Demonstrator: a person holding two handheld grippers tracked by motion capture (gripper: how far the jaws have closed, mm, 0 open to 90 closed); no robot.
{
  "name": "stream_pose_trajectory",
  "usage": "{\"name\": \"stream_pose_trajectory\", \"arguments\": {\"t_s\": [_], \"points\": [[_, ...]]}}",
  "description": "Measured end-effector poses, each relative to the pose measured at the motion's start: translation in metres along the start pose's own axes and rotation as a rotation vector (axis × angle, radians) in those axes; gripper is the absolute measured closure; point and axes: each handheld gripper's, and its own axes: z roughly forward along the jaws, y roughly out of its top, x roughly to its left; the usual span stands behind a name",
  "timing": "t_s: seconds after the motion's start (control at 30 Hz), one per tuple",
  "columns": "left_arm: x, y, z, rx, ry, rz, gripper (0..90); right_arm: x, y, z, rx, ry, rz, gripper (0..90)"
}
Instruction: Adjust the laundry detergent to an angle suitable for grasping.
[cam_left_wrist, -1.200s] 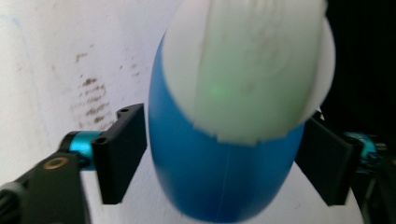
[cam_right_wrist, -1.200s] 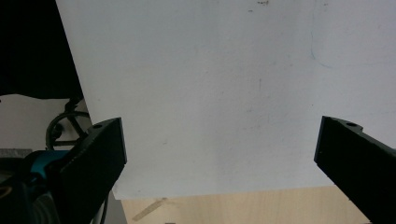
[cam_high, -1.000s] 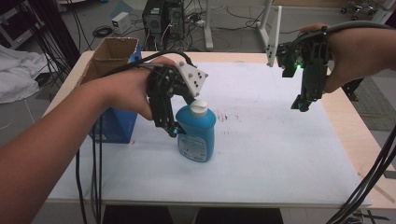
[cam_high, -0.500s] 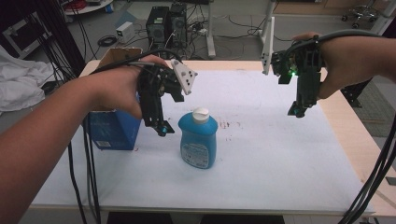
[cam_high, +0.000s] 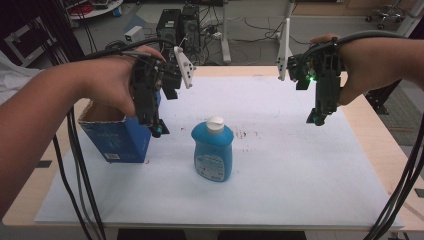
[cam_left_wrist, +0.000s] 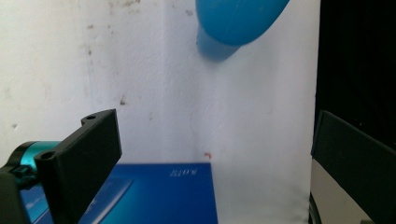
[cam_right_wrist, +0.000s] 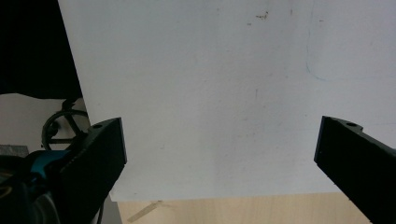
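High view, read from its left edge: the left tongs (cam_high: 156, 131) hang tips-down above the near right corner of the open blue box (cam_high: 120, 137), their jaws having just been spreading and now standing wide apart with nothing between them. The blue bottle (cam_high: 213, 154) stands upright on the white sheet (cam_high: 280, 170) just to the right of those tongs and lower down, apart from them, its white cap (cam_high: 215, 123) about level with the jaw tips and its long axis vertical. In the left gripper view the bottle (cam_left_wrist: 238, 21) shows as a blue curve at the top edge, beyond the open jaws, with the box (cam_left_wrist: 159, 193) below. The left hand is much the nearer; the right tongs (cam_high: 316, 119) hover well off to the bottle's right, over the far part of the bench (cam_high: 372, 135). Their jaws also stand apart and empty, as the right gripper view confirms, with bare sheet (cam_right_wrist: 210, 93) between them.
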Motion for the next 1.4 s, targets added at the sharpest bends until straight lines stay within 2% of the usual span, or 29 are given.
{"name": "stream_pose_trajectory", "arguments": {"t_s": [0.17, 0.23, 0.6, 0.73, 1.13, 1.4], "points": [[0.004, -0.001, -0.006, 0.086, 0.008, -0.055, 1.6, -0.002, 0.001, 0.001, -0.005, 0.001, -0.002, 1.5], [0.006, -0.001, -0.007, 0.105, 0.010, -0.050, 1.6, -0.002, 0.003, 0.001, 0.001, 0.002, 0.000, 1.5], [0.020, 0.005, -0.009, 0.104, -0.009, -0.092, 1.7, -0.008, 0.001, -0.003, -0.011, 0.001, -0.001, 1.5], [0.023, 0.007, -0.011, 0.102, -0.009, -0.092, 1.7, -0.009, 0.001, -0.007, -0.017, -0.004, 0.000, 1.5], [0.021, 0.011, -0.013, 0.095, 0.004, -0.088, 1.6, -0.008, 0.000, -0.009, -0.024, -0.011, -0.009, 1.5], [0.020, 0.014, -0.012, 0.097, 0.005, -0.079, 1.7, -0.007, -0.006, -0.011, -0.027, -0.017, 0.006, 1.5]]}}
